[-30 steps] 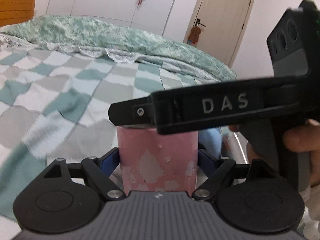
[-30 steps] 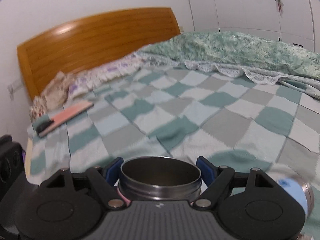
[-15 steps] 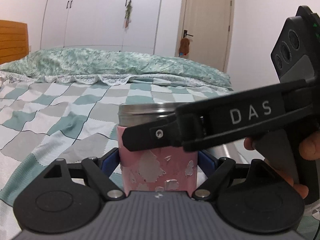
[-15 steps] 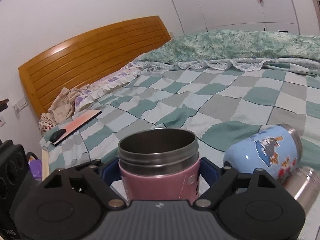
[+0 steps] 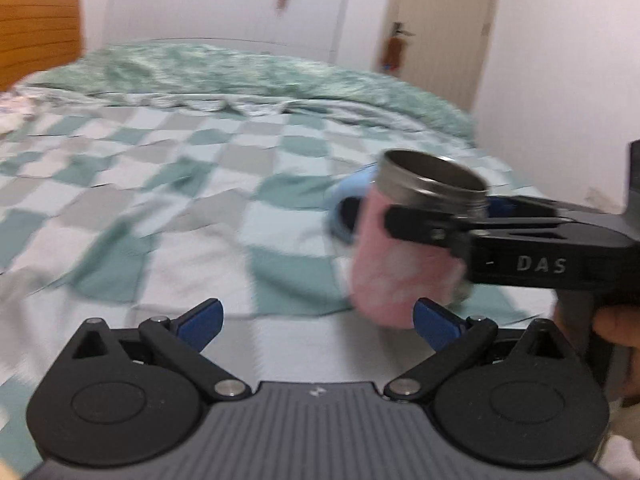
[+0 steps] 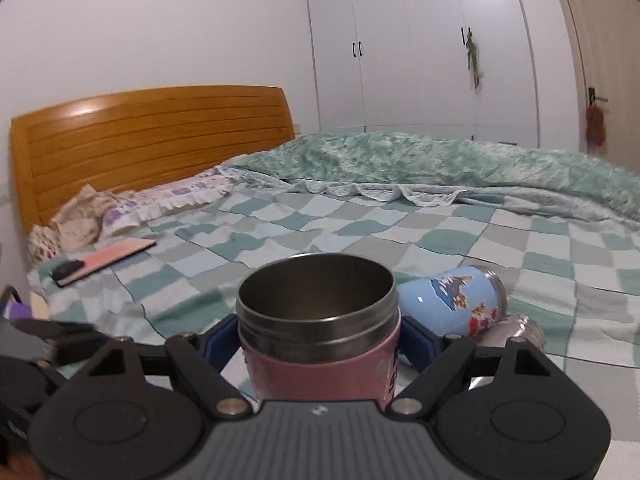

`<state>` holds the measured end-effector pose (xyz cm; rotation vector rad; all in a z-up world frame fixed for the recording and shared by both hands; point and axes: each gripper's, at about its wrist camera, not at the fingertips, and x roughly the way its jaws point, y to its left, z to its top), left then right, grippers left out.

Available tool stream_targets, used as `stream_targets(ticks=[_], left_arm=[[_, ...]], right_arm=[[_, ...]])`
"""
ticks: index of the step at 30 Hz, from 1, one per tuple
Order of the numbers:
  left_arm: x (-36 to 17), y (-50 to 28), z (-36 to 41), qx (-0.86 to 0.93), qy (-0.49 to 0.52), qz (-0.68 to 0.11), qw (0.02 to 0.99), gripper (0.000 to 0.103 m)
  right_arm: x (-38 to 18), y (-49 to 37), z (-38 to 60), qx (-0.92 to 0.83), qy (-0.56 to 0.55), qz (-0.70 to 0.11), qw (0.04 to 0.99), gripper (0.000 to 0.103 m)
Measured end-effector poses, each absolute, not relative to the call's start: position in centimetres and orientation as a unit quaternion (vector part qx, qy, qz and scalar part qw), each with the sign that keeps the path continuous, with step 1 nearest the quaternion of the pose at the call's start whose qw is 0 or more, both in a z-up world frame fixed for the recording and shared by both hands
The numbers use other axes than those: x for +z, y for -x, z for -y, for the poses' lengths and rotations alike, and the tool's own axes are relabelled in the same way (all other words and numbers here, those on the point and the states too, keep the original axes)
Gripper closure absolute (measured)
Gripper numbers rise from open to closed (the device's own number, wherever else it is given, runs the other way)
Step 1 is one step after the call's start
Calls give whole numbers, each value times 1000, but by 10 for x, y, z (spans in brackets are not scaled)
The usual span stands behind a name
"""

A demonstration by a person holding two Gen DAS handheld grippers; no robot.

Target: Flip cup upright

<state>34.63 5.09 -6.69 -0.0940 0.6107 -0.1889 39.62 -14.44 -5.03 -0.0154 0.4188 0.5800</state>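
The pink cup [image 6: 320, 364] with a steel rim stands mouth up between my right gripper's [image 6: 318, 340] blue pads, and that gripper is shut on it. In the left wrist view the same pink cup [image 5: 404, 264] shows at the right, upright and slightly tilted, clamped by the right gripper [image 5: 440, 224]. My left gripper [image 5: 318, 318] is open and empty, to the left of the cup and apart from it.
A blue cartoon-print cup [image 6: 452, 300] lies on its side on the checked bed cover [image 6: 440, 232], with a steel cup [image 6: 520, 330] lying beside it. A pink book with a dark object [image 6: 100, 262] lies near the wooden headboard [image 6: 148, 140]. A green duvet [image 6: 460, 164] is heaped at the back.
My left gripper has let go of the pink cup, opened and pulled away to the left. The right gripper still holds the cup upright.
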Motion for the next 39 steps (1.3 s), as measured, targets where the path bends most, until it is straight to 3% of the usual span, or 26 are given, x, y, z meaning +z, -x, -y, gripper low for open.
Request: stream_targets(ticks=[10,20,30,39], left_arm=[[-67,-321,-62,-8,46,-280,959,0],[-36,-292,-49,-2,44,-239,970,0],[-10,-256,-30,-3,26,-207,978,0],[3,-227,-21,-8,17,-187,982,0]], right_arm=[[-69,-380,139,281,47,-221,933,18],[-30,-333,174,237,16,-192,952,1],[-13,-304,268,128,-79,-226,962,0],[-11,-270,276,123,-75,-230,963,0]])
